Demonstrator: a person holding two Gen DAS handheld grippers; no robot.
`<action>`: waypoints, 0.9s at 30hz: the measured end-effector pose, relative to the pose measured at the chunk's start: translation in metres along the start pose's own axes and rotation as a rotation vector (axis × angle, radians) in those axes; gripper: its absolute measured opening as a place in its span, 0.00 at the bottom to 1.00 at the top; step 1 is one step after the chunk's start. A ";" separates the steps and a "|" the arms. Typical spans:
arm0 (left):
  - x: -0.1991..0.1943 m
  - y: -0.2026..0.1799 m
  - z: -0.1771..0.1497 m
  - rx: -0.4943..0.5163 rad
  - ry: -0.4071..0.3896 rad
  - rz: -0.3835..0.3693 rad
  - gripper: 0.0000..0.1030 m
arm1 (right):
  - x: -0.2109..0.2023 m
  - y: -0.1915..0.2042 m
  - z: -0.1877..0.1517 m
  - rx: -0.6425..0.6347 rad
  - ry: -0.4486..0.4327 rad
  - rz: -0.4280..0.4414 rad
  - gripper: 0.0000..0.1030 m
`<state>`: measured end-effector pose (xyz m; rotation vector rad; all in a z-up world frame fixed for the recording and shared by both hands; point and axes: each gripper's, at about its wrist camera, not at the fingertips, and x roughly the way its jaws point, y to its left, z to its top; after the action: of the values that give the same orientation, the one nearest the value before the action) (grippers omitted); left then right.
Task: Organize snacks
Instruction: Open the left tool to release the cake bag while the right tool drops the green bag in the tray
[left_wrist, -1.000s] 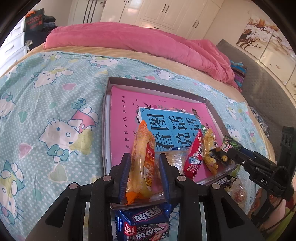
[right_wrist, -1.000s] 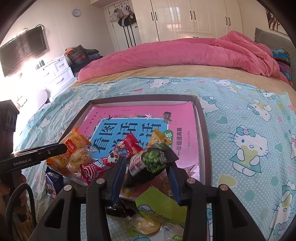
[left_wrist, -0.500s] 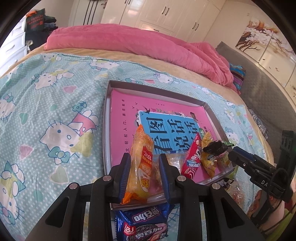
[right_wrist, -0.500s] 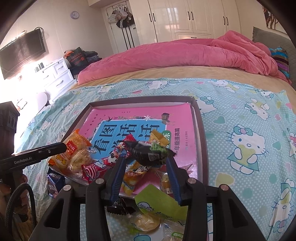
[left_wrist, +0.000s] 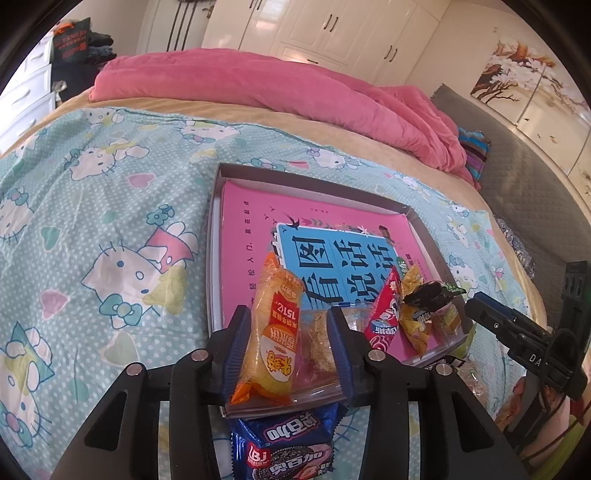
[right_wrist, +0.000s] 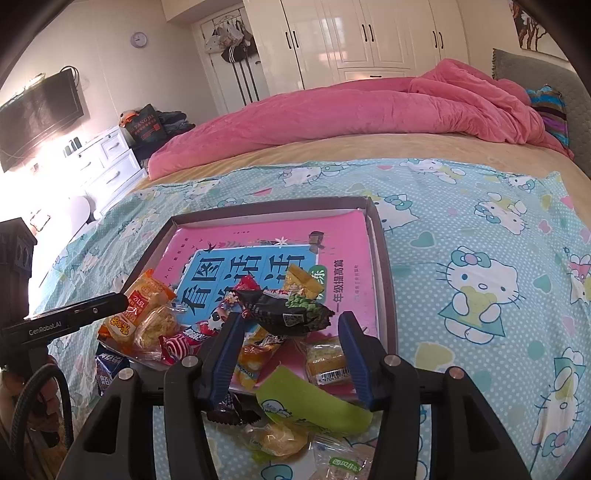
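Observation:
A grey-rimmed tray (left_wrist: 314, 181) lies on the bed with a pink book (left_wrist: 251, 221) inside it. My left gripper (left_wrist: 287, 312) is at the tray's near edge, its jaws opening. An orange snack pack (left_wrist: 275, 332) stands between them and leans on the left pad; the right pad is clear of it. A clear cake packet (left_wrist: 317, 332) lies beside it. My right gripper (right_wrist: 291, 315) is also opening. A black green-pea pack (right_wrist: 288, 314) rests loose on the snack pile just ahead of its fingers. The same pack (left_wrist: 430, 293) shows in the left wrist view.
A red pack (left_wrist: 384, 317) and a yellow pack (left_wrist: 413, 325) lie in the tray. On the sheet in front of the tray lie a blue cookie pack (left_wrist: 291, 446), a green packet (right_wrist: 314, 402) and small loose snacks (right_wrist: 280, 439). A pink duvet (left_wrist: 258, 81) lies behind.
The right gripper brought the green-pea pack down onto the pile in the tray and let go, its jaws spreading. The left jaws have widened off the orange pack.

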<state>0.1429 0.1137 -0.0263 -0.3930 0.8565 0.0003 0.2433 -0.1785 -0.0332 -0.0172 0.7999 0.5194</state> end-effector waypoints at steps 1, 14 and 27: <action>0.000 0.000 0.000 0.000 0.000 0.000 0.46 | -0.001 -0.001 0.000 0.002 -0.001 -0.002 0.51; -0.009 -0.005 0.002 0.021 -0.035 -0.017 0.58 | -0.007 -0.004 -0.001 0.010 -0.011 -0.006 0.55; -0.015 -0.021 -0.001 0.088 -0.066 0.010 0.73 | -0.018 -0.005 -0.003 0.015 -0.025 -0.013 0.59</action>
<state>0.1357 0.0967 -0.0088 -0.3044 0.7903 -0.0155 0.2332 -0.1917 -0.0237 -0.0022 0.7785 0.5004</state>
